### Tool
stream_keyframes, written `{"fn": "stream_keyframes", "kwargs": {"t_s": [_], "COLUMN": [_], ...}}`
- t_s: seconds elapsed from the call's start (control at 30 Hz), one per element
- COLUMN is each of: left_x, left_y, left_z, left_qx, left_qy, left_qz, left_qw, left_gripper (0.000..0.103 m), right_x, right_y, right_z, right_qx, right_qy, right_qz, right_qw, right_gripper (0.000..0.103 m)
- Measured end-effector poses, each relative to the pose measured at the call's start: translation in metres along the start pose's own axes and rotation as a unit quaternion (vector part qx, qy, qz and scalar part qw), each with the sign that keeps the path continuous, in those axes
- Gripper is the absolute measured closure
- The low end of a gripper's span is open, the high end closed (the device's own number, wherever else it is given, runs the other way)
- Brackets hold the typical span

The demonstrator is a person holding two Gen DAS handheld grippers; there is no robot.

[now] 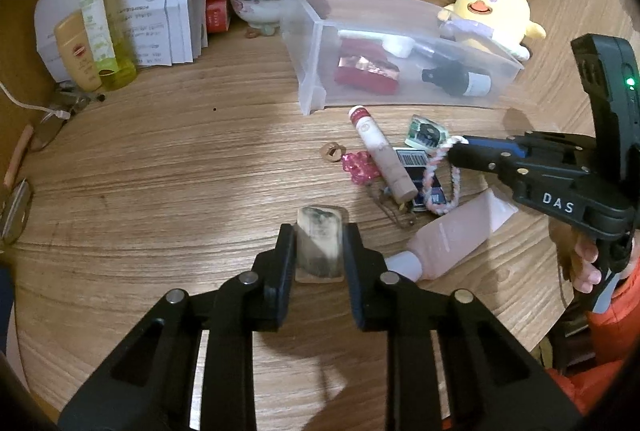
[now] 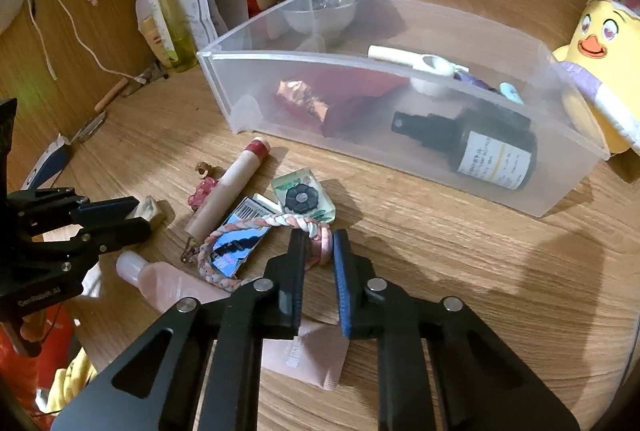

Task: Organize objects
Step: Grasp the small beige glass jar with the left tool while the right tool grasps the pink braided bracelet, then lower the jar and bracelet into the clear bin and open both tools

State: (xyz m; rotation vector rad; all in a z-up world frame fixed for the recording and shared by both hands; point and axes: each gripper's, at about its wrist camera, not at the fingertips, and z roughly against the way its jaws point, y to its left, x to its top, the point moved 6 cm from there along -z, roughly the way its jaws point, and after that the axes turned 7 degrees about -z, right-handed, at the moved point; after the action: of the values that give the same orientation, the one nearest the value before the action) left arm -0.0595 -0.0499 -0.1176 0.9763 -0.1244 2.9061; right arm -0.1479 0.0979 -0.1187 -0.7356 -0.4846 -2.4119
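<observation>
While seen from the left wrist, left gripper [image 1: 319, 243] fingers clenched on a smudged eraser block [image 1: 320, 245] resting on the surface [image 1: 160, 171]. From the right wrist, right gripper [image 2: 319, 245] pinching the braided cord loop [image 2: 276, 227]. Pick-up step, likely; next calls for lifting both toward the clear bin [image 2: 400, 167].
</observation>
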Motion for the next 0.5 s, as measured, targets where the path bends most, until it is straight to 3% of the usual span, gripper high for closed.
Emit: {"fn": "stream_keyframes", "kwargs": {"t_s": [0.5], "left_x": [0.036], "left_y": [-0.001], "left_z": [0.022], "left_qx": [0.001], "left_qy": [-0.055], "left_qz": [0.014], "left_qw": [0.9984], "left_gripper": [0.079], "right_x": [0.024], "right_y": [-0.013], "right_z": [0.046], "right_qx": [-0.011], "right_qy": [-0.070], "right_qz": [-0.012], "right_qw": [0.997], "right_gripper": [0.092]}}
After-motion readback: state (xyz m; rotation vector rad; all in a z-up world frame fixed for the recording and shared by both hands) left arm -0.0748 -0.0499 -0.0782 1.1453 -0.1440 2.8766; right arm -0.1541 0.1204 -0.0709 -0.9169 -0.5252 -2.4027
